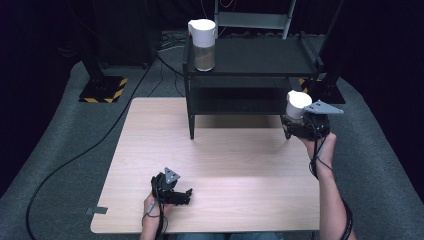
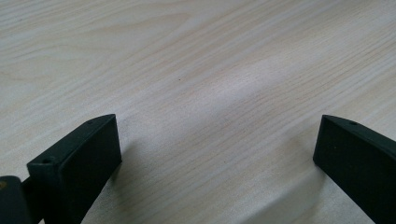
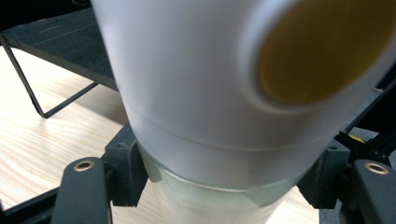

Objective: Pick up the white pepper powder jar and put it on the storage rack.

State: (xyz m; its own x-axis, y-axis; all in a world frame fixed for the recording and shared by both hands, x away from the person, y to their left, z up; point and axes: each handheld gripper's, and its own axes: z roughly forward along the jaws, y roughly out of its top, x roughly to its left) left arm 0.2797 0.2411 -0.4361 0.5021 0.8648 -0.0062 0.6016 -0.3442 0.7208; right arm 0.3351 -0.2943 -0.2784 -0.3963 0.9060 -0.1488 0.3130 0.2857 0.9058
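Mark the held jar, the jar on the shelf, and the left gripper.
held jar (image 3: 187, 93), right gripper view, on its white lid wall
shelf jar (image 1: 202, 34), high view, on its white lid
left gripper (image 2: 217, 154), left gripper view, midway between its fingertips

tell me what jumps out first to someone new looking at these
The white-lidded jar clamped in the right gripper, held above the table's right edge beside the black shelf. A matching jar stands on the shelf's top left corner. The left gripper rests open on the wooden table near the front.
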